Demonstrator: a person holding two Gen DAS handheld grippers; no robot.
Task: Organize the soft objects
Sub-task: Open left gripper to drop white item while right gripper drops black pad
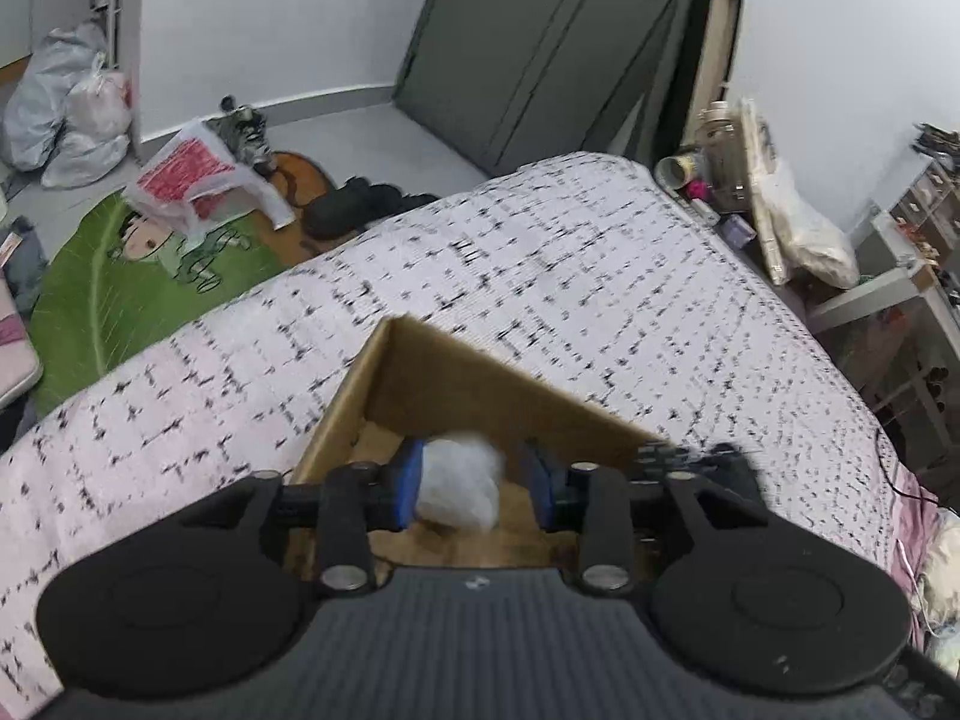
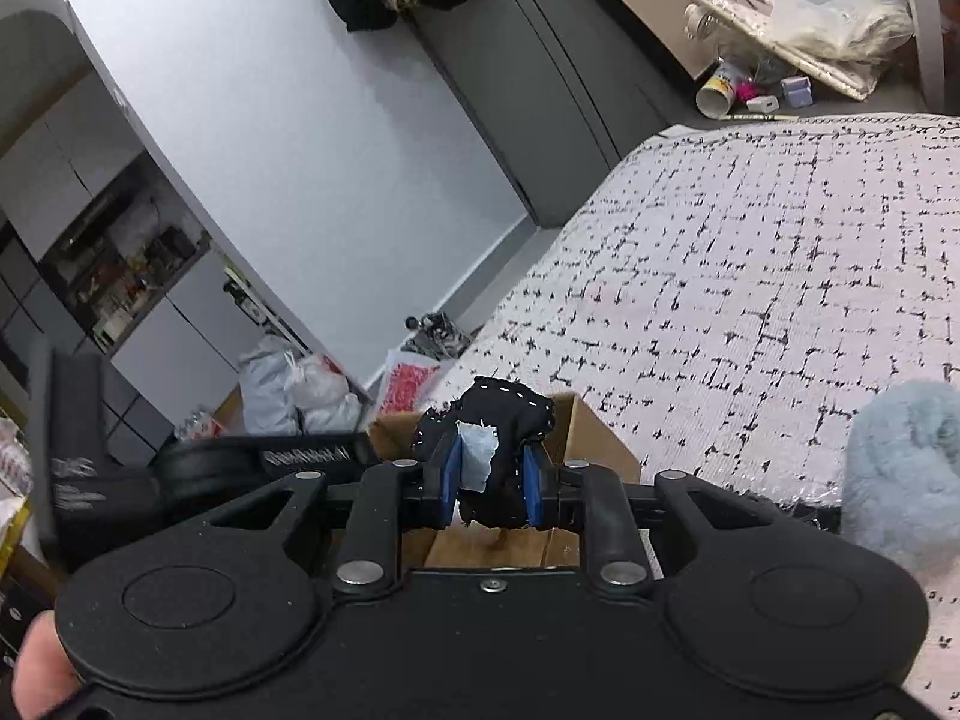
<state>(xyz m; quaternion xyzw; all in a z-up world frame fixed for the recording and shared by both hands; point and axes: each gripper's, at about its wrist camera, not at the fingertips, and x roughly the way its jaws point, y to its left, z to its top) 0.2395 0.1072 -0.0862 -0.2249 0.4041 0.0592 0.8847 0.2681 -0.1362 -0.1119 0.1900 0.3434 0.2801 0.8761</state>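
Note:
An open cardboard box [image 1: 432,384] sits on the bed's white, black-flecked cover [image 1: 540,276]. My left gripper [image 1: 477,483] hangs over the inside of the box. A white crumpled soft thing [image 1: 459,480] lies between its blue pads; it is against the left pad, with a gap to the right one. My right gripper [image 2: 492,480] is shut on a black cloth piece [image 2: 510,414] with white stitching and a pale blue tag, held above the box [image 2: 591,438]. A fluffy light-blue soft thing [image 2: 906,468] lies on the bed to the right.
A green leaf rug [image 1: 90,300], a red-and-white plastic bag [image 1: 186,174] and grey sacks [image 1: 54,102] lie on the floor left of the bed. A cluttered bedside surface [image 1: 720,180] stands at the far corner. A dark wardrobe [image 1: 540,48] is behind.

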